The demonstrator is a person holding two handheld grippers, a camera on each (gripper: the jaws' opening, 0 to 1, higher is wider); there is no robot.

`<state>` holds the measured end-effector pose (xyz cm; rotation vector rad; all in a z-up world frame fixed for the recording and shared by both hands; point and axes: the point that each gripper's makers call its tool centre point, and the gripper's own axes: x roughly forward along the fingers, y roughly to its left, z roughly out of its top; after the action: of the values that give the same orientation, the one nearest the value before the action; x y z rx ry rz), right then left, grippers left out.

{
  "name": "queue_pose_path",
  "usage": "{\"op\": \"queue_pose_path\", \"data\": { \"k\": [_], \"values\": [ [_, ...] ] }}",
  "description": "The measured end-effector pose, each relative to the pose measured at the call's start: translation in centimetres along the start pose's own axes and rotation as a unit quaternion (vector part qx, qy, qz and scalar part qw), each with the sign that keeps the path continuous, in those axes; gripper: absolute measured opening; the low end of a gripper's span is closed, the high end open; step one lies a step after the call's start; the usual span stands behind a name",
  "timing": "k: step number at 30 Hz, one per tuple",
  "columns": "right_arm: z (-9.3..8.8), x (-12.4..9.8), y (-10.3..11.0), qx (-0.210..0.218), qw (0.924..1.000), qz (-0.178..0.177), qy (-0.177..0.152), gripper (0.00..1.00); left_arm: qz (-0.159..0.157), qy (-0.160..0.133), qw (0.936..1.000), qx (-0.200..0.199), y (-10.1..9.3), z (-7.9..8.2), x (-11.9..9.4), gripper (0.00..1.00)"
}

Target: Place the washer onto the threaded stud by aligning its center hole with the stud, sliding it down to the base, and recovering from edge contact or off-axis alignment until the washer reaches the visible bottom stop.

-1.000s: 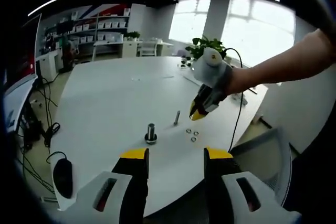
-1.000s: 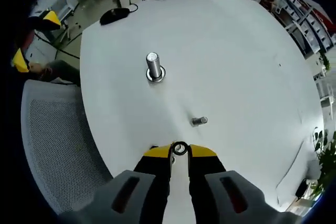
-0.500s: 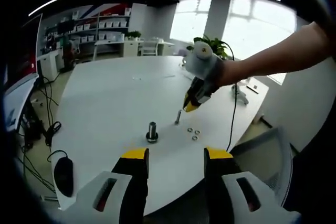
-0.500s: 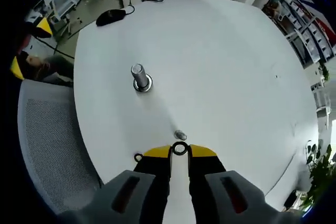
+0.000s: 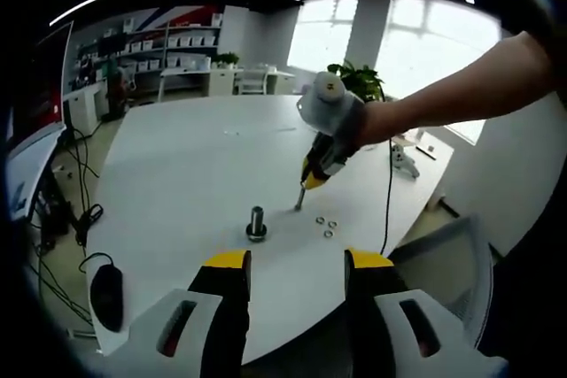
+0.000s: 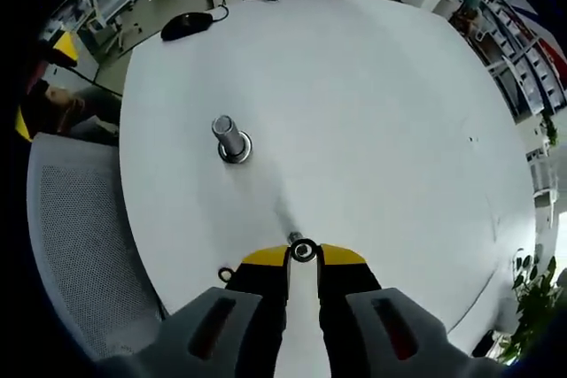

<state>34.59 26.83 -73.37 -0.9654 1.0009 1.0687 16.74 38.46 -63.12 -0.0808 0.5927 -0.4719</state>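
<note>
White table (image 6: 381,130), washer (image 6: 303,250) in right tongs (image 6: 303,257)

White table (image 6: 372,112); silver stud (image 6: 297,240); yellow-tipped black fingers (image 6: 262,258); grey mesh chair (image 6: 84,245).

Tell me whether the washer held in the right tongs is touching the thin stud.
Cannot tell. In the right gripper view the washer overlaps the thin stud tip; in the left gripper view the right tongs sit at the stud's top, too small to show contact.
</note>
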Motion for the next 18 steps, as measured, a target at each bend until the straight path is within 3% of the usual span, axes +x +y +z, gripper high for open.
{"op": "queue_pose_path", "data": {
  "k": [18],
  "values": [
    [-0.36, 0.91, 0.14, -0.004, 0.9999, 0.011, 0.008, 0.13, -0.003, 0.001, 1.0000, -0.003, -0.04, -0.03, 0.46, 0.41]
  ]
}}
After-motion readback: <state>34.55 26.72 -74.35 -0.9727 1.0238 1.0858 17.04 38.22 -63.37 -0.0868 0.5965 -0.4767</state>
